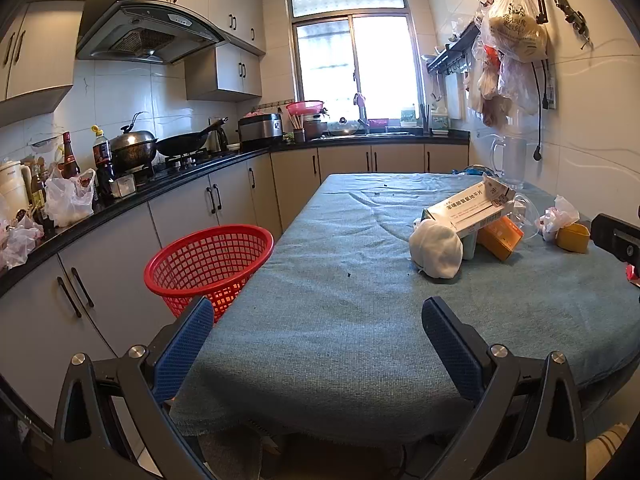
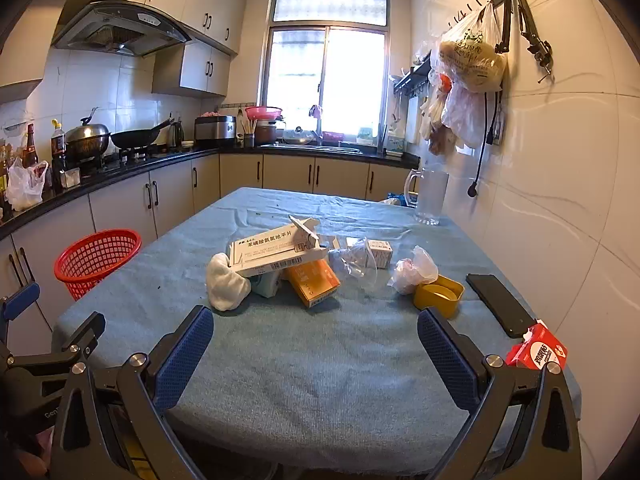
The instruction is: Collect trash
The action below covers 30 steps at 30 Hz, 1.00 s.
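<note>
In the left wrist view the left gripper (image 1: 318, 344) is spread wide and empty over the near blue tablecloth (image 1: 320, 288), the red mesh basket (image 1: 208, 264) just left of the table. In the right wrist view the right gripper (image 2: 316, 348) is likewise spread and empty, with the white medicine box (image 2: 280, 254), orange box (image 2: 314, 282) and white wad (image 2: 226, 284) beyond it at mid-table.

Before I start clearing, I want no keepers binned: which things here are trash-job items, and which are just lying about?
For the job:
- red plastic mesh basket
- crumpled white tissue wad
- long white cardboard medicine box
- orange cardboard box
- crumpled clear plastic wrap
- small knotted plastic bag

Probably just lying about:
- black smartphone
- clear glass pitcher
- yellow plastic lid, unclear
</note>
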Each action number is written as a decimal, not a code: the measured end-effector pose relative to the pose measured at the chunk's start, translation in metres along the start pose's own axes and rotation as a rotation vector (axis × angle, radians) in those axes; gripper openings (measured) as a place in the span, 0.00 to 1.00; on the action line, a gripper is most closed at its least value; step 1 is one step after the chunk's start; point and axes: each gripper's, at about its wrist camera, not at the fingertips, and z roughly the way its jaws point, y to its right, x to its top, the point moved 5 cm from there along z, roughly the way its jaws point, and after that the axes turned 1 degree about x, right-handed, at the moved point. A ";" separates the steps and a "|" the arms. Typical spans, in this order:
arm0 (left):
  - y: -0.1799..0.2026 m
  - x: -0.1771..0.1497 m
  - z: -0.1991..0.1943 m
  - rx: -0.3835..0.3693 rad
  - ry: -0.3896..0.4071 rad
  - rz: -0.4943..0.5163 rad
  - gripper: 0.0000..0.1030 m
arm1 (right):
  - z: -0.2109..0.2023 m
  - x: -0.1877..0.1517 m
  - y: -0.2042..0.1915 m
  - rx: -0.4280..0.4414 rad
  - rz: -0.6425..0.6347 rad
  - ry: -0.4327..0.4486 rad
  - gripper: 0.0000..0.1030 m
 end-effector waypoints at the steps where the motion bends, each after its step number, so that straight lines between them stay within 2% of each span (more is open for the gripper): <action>1: 0.000 0.000 0.000 -0.001 -0.001 0.000 1.00 | 0.001 0.000 0.000 -0.001 0.001 -0.001 1.00; 18: 0.010 0.004 0.008 -0.032 -0.018 0.028 1.00 | 0.014 -0.009 0.008 0.016 0.025 -0.053 1.00; 23: 0.018 0.018 0.025 -0.119 -0.085 0.034 1.00 | 0.023 -0.008 0.027 0.049 0.066 -0.091 1.00; 29: 0.037 0.033 0.066 -0.300 -0.246 0.005 1.00 | 0.035 -0.007 0.057 0.097 0.146 -0.142 1.00; 30: 0.040 0.036 0.074 -0.327 -0.271 -0.005 0.97 | 0.036 -0.006 0.063 0.102 0.158 -0.147 1.00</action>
